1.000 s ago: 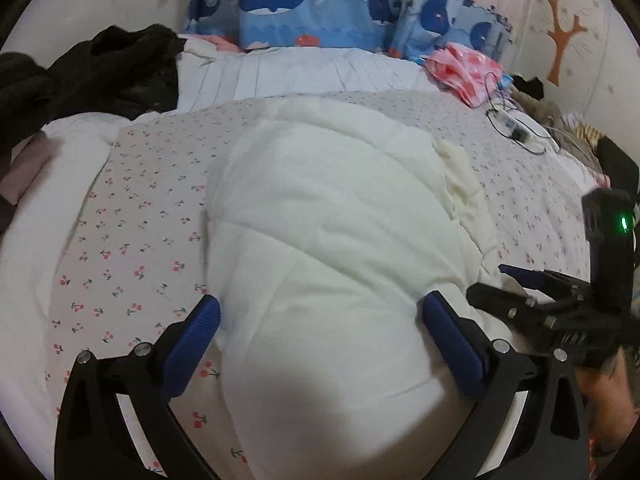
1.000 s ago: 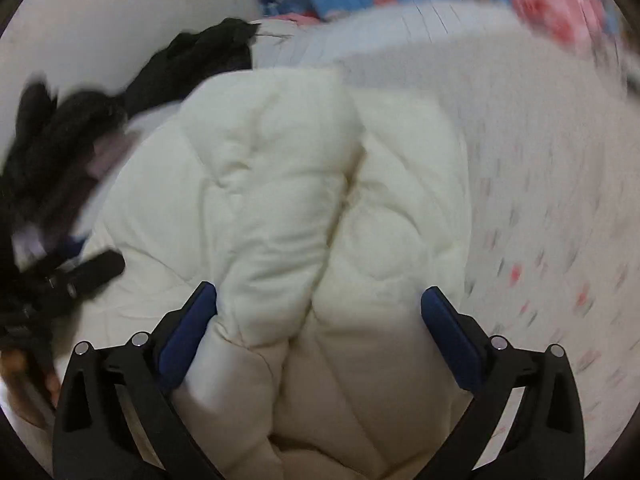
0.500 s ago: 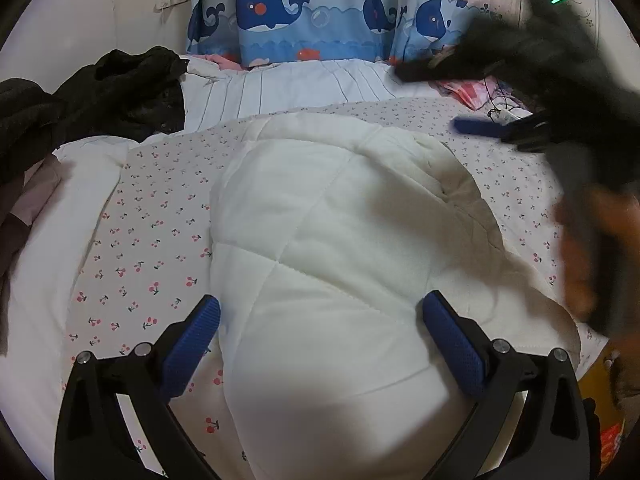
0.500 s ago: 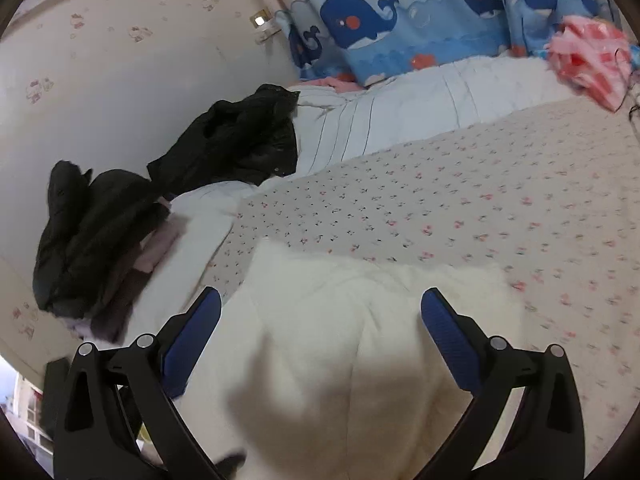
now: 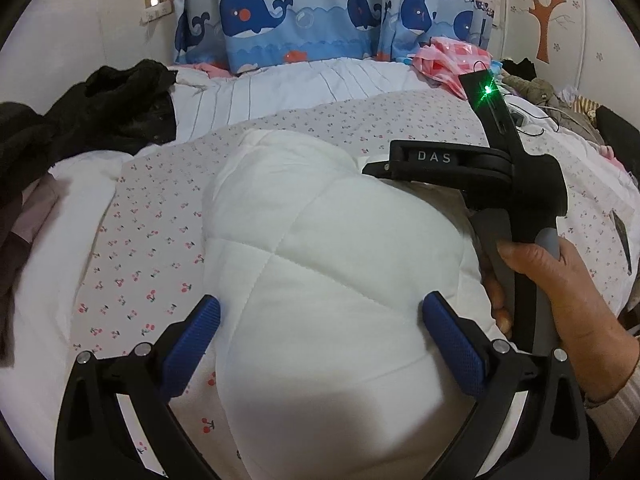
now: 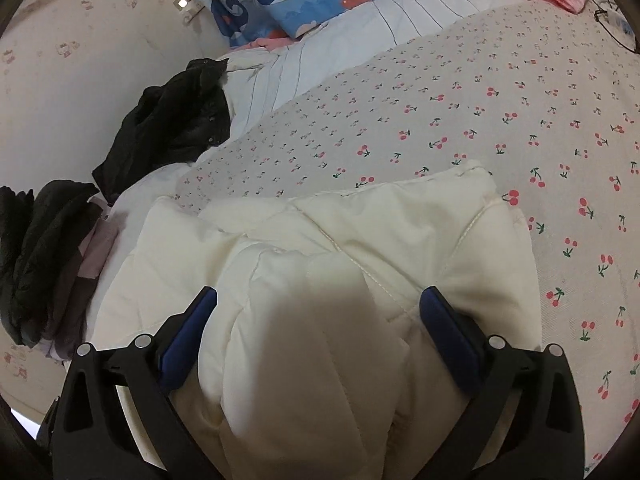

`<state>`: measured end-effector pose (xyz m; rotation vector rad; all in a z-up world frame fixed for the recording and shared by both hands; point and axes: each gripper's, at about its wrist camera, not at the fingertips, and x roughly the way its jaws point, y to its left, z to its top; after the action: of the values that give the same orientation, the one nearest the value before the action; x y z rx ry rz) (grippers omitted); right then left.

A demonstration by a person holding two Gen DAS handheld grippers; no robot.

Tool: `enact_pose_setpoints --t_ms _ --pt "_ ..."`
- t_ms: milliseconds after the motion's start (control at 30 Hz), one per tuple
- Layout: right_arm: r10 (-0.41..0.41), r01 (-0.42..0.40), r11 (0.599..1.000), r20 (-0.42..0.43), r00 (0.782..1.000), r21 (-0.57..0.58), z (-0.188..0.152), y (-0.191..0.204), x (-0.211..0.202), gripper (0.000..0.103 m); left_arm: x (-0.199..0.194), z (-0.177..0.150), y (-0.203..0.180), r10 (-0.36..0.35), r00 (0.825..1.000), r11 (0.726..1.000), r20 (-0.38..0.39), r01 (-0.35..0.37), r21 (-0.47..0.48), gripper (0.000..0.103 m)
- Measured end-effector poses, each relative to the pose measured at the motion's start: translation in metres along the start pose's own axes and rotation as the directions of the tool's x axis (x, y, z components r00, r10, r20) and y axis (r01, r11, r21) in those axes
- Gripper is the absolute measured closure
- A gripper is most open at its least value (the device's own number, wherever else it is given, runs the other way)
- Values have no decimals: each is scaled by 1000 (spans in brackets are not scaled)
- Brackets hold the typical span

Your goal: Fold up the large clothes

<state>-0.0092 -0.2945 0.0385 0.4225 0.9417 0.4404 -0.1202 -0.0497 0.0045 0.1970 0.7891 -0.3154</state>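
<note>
Cream quilted padded jacket (image 5: 320,264) lies bunched on cherry-print grey bedsheet (image 5: 156,232), near bed's front edge. Left gripper (image 5: 320,320) hovers over jacket's near end, blue pads (image 5: 192,344) spread wide, fabric between them but not pinched. Right gripper (image 6: 318,320) also spread wide above folded jacket (image 6: 360,264); in left view it reaches across jacket's far side, held in right hand (image 5: 560,292). Black clothes (image 5: 100,112) heaped at left, whale-print blue curtain (image 5: 304,12) behind
</note>
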Motion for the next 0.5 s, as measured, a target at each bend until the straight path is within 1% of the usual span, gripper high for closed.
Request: enact_pose_setpoints --t_ms 33,100,133,200,233,333,367,433,500 --pt "-1 1 1000 -2 1000 -1 -5 2 -5 7 -1 0 0 2 1000 1000 2 -2 2 6" --pt "-13 13 1000 -7 1000 -12 -6 4 -10 7 -3 0 -1 4 1000 1000 7 -4 5 6" --pt "-24 24 999 4 1000 -23 -6 7 -18 7 -5 0 -1 5 1000 1000 11 -5 7 6" --pt "-43 46 998 50 998 -48 -8 15 -39 7 -8 1 -2 5 1000 1000 18 -5 9 6" --pt "-45 52 996 95 994 -74 -11 23 -55 7 -9 0 -2 2 1000 1000 20 -2 11 6" --pt "-35 62 987 182 983 -146 -26 44 -95 7 -13 -1 -5 -2 1000 1000 26 1 18 6" --pt "-30 62 985 193 981 -160 -31 48 -103 7 -15 -2 -8 1 1000 1000 30 -1 21 6" --pt "-29 65 981 191 981 -185 -44 53 -110 7 -17 -1 -9 4 999 1000 36 -5 26 6" --pt "-48 80 977 161 986 -197 -55 53 -105 7 -18 -1 -10 3 999 1000 41 -4 26 6"
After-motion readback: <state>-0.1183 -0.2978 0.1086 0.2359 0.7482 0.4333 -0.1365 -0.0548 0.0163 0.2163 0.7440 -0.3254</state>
